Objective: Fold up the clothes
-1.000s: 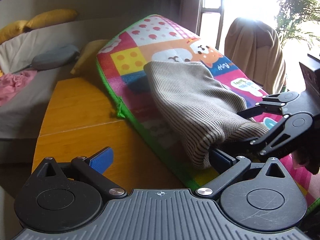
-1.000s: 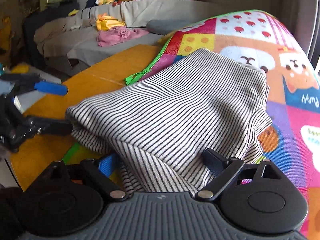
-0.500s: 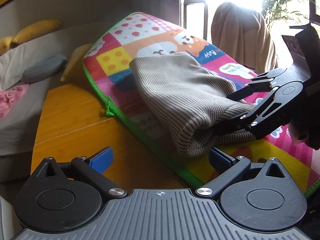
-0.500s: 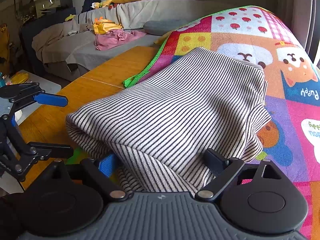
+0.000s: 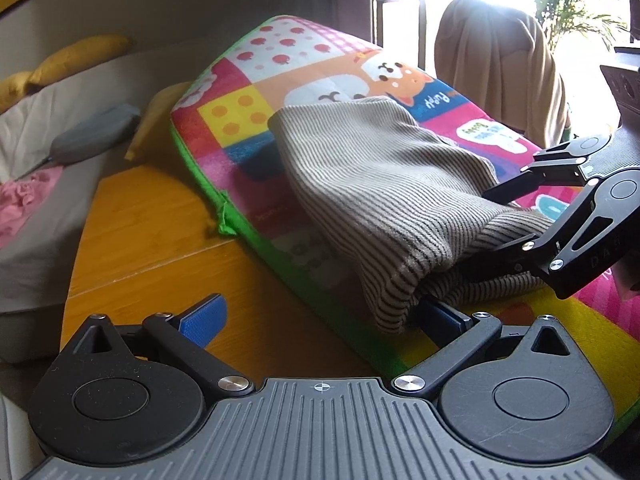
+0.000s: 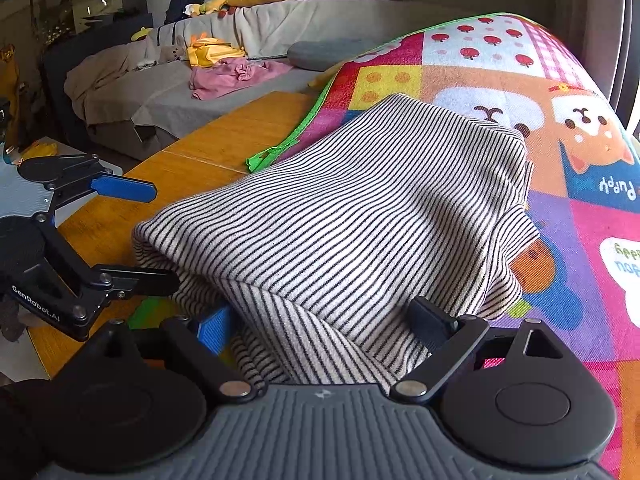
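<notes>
A striped black-and-white garment lies folded over on a colourful play mat; it also shows in the right wrist view. My left gripper is open at the garment's near corner, its right finger under the cloth edge, its left finger over the wood. My right gripper is open with the garment's edge bunched loosely between its wide-spread fingers. The right gripper shows in the left wrist view and the left gripper shows in the right wrist view.
The mat lies on a wooden table. A grey sofa with pink clothes and yellow cushions stands behind. A chair draped in beige cloth stands by the bright window.
The left gripper has drawn back from the garment and then closed in on its corner again, staying open. The right gripper stays at the edge with its fingers spread.
</notes>
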